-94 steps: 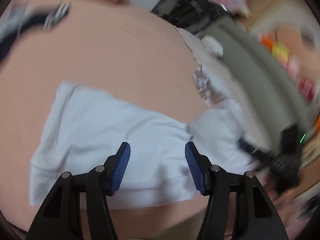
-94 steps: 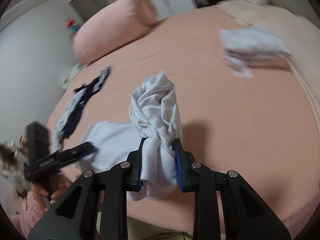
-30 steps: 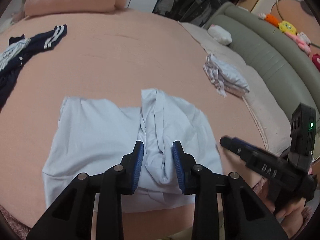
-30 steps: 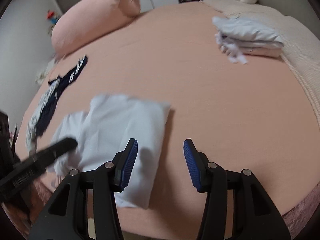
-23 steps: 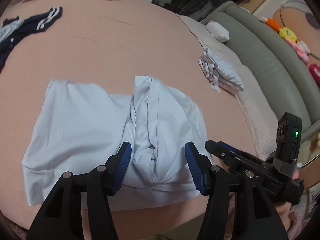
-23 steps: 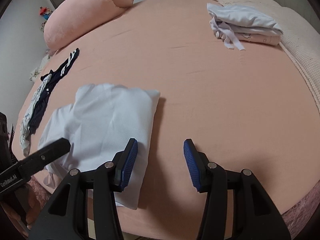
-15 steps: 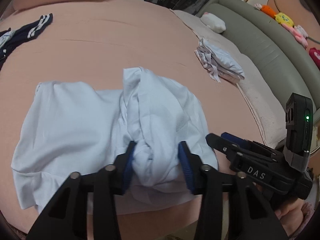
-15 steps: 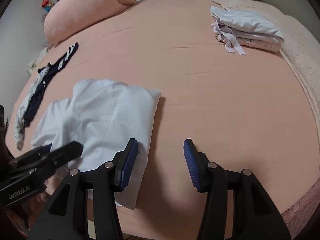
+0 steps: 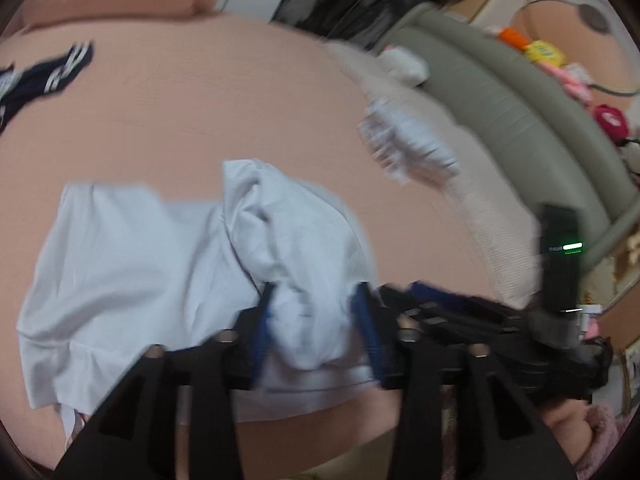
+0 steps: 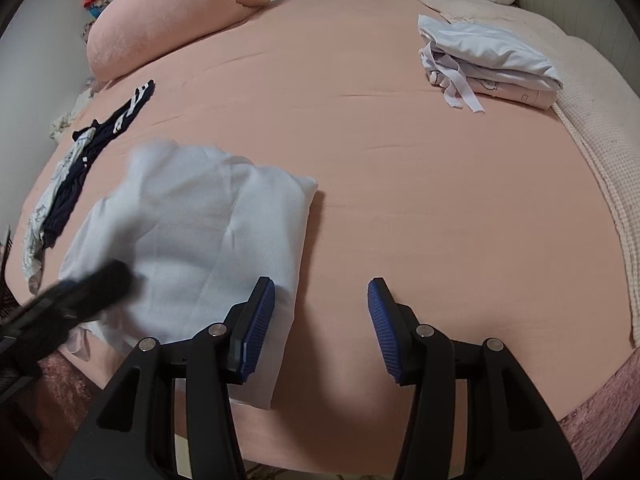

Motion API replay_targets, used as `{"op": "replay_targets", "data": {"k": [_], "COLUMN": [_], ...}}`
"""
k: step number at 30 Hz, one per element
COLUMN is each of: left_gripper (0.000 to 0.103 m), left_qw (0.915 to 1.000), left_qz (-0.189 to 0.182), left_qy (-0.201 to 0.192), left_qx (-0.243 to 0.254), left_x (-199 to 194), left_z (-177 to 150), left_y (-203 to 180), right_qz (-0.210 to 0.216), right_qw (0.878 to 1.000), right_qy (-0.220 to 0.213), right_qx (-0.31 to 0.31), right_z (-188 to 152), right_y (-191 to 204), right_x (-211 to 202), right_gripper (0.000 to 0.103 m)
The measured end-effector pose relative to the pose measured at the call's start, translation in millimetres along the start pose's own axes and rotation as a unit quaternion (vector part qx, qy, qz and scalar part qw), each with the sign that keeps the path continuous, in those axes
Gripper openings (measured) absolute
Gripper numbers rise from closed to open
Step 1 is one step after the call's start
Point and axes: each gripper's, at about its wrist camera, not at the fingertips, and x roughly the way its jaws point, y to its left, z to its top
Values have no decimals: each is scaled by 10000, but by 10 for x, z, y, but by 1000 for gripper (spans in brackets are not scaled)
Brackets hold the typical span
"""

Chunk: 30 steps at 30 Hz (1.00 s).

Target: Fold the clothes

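The room is a bedroom, and all the work is on a wide bed with a pink sheet. Nearest to the edge where the person stands lies the pale blue garment, spread flat on its left part and bunched into a thick fold in the middle.

The left hand-held gripper has this bunched fold between its blue pads. Its jaws are opening at this moment, and the picture is blurred, but the cloth seems to fill the gap and the pads seem to press it on both sides. The right hand-held gripper stands just beside the right edge of the same garment, over the bare sheet, with the jaws apart and nothing between them.

I judge that this garment is only half folded: one side is brought over, but it is wrinkled and not yet a neat packet.

Farther on the right, a folded stack of pale clothes rests near the bed's far side, so some pieces look finished. Farther on the left, a dark striped garment lies crumpled and not folded, and I think it waits for its turn. Behind it is a big pink pillow.
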Motion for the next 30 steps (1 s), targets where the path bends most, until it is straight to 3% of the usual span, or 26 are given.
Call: {"op": "replay_targets", "data": {"k": [2, 3, 5, 11, 14, 17, 21, 22, 26, 28, 30], "left_gripper": [42, 28, 20, 18, 18, 19, 23, 24, 45, 48, 49], "left_qw": [10000, 10000, 9997, 9940, 9911, 9910, 9840, 9841, 9859, 9897, 9926], "left_qz": [66, 71, 40, 246, 565, 955, 1730, 1691, 1380, 1068, 889], "left_qy": [18, -28, -230, -1068, -1207, -911, 17, 7, -462, -549, -371], "left_qx": [3, 9, -2, 1, 3, -212, -424, -538, -825, -778, -737], "left_x": [61, 60, -4, -621, -881, -843, -512, -538, -796, -831, -717], "left_z": [-29, -31, -7, 158, 222, 190, -11, -45, 12, 84, 115], "left_y": [22, 18, -23, -95, 17, 270, 621, 668, 728, 756, 772], "right_qz": [15, 11, 7, 227, 393, 548, 608, 614, 731, 804, 866], "right_qw": [10000, 10000, 10000, 9995, 9987, 9981, 9980, 9979, 9968, 9959, 9952], "right_qy": [4, 5, 7, -104, -237, -259, -83, -48, -116, -204, -261], "right_qx": [10, 9, 13, 178, 223, 95, -177, -202, -308, -366, -385], "right_z": [4, 5, 8, 64, 105, 89, 9, -11, -35, -27, -10], "right_y": [-6, -5, -2, -10, 52, 182, 342, 363, 420, 452, 489], "right_x": [-3, -6, -14, -109, -165, -160, -58, -41, -96, -136, -146], "right_gripper": [50, 50, 50, 50, 51, 54, 55, 55, 55, 60, 62]}}
